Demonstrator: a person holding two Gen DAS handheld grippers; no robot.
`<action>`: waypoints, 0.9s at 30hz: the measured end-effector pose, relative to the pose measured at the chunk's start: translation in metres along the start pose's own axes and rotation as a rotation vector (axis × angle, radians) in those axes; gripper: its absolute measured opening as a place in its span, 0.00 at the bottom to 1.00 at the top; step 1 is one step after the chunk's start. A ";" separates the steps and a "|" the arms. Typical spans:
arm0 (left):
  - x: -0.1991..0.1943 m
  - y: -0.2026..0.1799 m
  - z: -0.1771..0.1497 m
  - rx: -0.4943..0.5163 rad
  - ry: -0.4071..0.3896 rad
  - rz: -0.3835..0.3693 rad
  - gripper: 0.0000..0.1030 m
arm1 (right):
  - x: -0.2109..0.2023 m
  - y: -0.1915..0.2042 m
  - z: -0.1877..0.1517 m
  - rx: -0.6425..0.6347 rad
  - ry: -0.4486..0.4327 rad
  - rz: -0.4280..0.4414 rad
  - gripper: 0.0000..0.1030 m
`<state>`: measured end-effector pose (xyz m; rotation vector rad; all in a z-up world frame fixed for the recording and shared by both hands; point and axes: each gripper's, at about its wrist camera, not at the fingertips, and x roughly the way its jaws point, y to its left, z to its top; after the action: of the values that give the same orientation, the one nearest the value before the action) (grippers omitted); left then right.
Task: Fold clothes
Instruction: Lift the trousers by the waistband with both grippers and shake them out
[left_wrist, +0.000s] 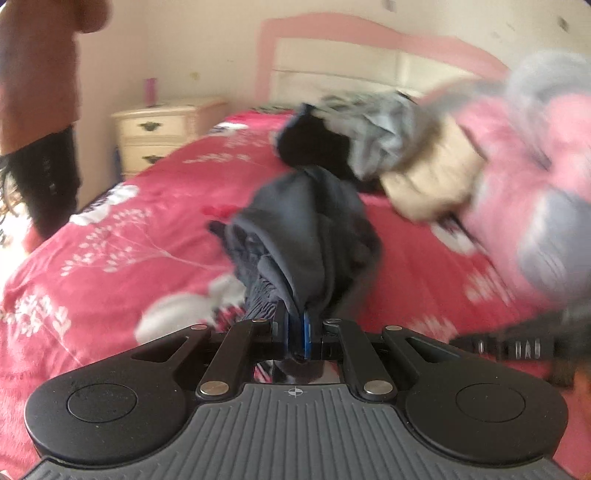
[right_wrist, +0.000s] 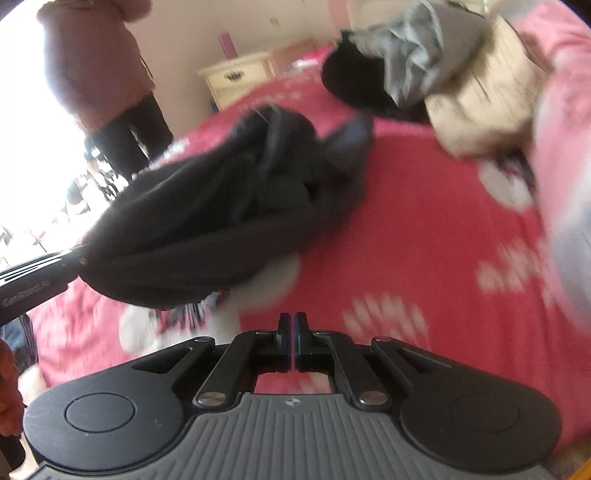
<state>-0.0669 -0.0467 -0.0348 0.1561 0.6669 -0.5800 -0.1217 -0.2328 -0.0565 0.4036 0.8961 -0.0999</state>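
Dark garment (left_wrist: 306, 229) bunches pinched in left gripper (left_wrist: 295, 325) jaws; right gripper (right_wrist: 292, 325) jaws pressed together, bare.

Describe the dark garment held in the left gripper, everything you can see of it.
The dark garment is navy-grey, soft knit-looking cloth, bunched and creased, with a ribbed or gathered section near the grip. The left gripper is shut on one end; the rest trails onto the red floral bedspread. The right gripper is shut, empty, not touching it.

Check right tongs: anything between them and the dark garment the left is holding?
Nothing visible. The right tongs are shut and empty; the dark garment hangs ahead and to their left, pinched by the left tongs, with only red bedspread below.
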 end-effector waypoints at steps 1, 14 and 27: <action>-0.001 -0.005 -0.005 0.016 0.015 -0.027 0.05 | -0.007 -0.002 -0.004 0.012 0.004 -0.002 0.01; 0.002 -0.034 -0.044 0.180 0.185 -0.207 0.47 | 0.008 0.054 0.055 -0.173 -0.081 0.064 0.47; 0.013 0.068 -0.034 0.054 0.189 0.114 0.63 | 0.113 0.105 0.035 -0.384 0.088 0.054 0.34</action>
<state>-0.0393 0.0141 -0.0721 0.3008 0.8205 -0.4770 0.0012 -0.1401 -0.0928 0.0745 0.9665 0.1396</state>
